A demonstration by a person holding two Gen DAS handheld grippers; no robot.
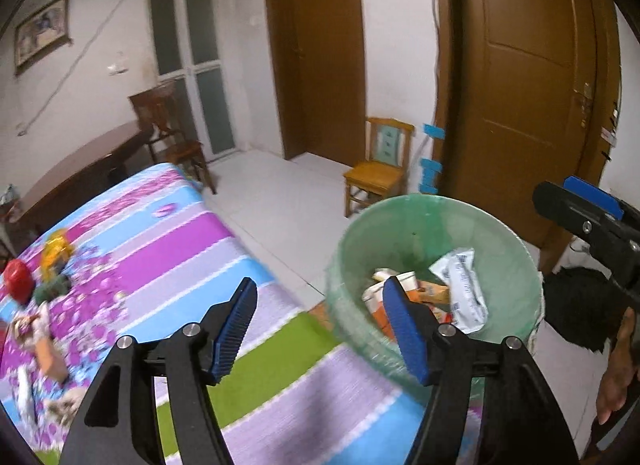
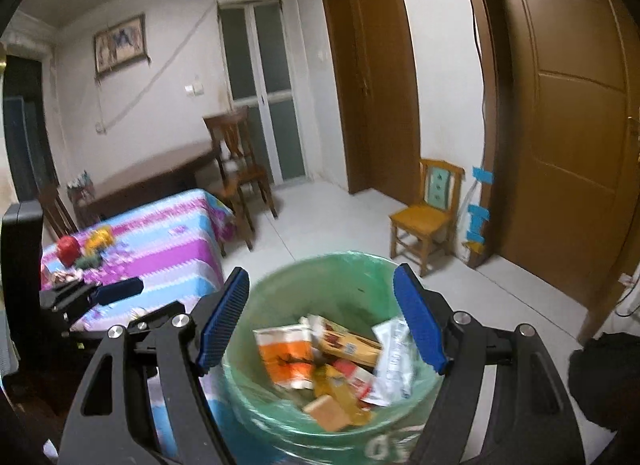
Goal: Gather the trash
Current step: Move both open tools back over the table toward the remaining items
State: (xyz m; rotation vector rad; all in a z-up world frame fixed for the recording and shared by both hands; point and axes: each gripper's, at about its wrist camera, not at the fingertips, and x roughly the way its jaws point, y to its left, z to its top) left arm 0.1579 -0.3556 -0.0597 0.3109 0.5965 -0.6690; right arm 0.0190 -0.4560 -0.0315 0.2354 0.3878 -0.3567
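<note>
1. Left tool [image 1: 320,329] is standing well open with nothing between its blue pads. Its right pad is hanging over the near rim of the bin [image 1: 436,201]; its left pad is over the striped cloth of the tabletop [image 1: 180,233].
2. Right tool [image 2: 320,321] is also gaping wide and gripping nothing. It is hovering directly above the bin [image 2: 348,261], which is showing between its two pads.
3. The bin is lined with a green bag and sitting on the floor just beside the tabletop edge, probably placed there so that pieces can go in with a short reach.
4. Trash already in the bin: an orange-and-white packet [image 2: 284,353], a white wrapper [image 2: 394,361], a tan carton [image 2: 352,345]. All are lying loose below the right tool.
5. More items are waiting on the tabletop, far ahead and to the left of the left tool: a red object [image 1: 18,279], a yellow wrapper [image 1: 56,251], scraps [image 1: 44,345] nearer. Blur is hiding what they are.
6. Judgement: both tools are empty over or near the bin, so a drop looks finished and the left tool looks best placed to fetch the next piece.
7. Risk: the left tool's right pad is close to the bag's rim and could snag it.
</note>
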